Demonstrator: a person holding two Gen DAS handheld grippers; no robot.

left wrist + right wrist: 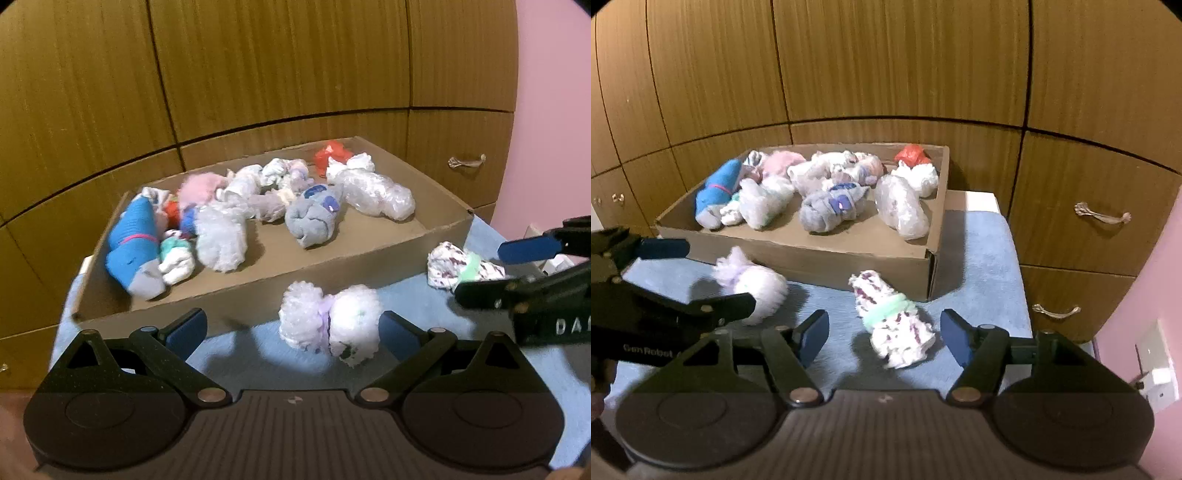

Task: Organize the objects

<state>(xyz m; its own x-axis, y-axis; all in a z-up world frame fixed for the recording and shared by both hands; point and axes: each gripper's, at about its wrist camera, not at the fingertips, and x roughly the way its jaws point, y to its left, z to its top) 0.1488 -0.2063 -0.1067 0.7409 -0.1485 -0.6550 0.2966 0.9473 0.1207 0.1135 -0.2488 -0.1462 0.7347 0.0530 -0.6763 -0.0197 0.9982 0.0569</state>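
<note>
A fluffy white sock bundle [328,323] with a purple band lies on the blue cloth between the pads of my left gripper [291,330], which stands open; a wide gap shows on the left side. In the right wrist view the same fluffy bundle [753,284] sits between the fingers of the left gripper [713,275]. A white bundle with purple marks and a green band [894,321] lies between the pads of my right gripper [886,339], open, neither pad pressing it. This patterned bundle [458,267] and the right gripper [480,271] also show at the right edge of the left wrist view.
A low cardboard box [295,273] [812,258] just beyond both bundles holds several rolled socks, among them a blue roll [133,247] and a grey one [827,210]. Wooden wardrobe doors rise behind. A pink wall [1145,295] with a socket stands on the right.
</note>
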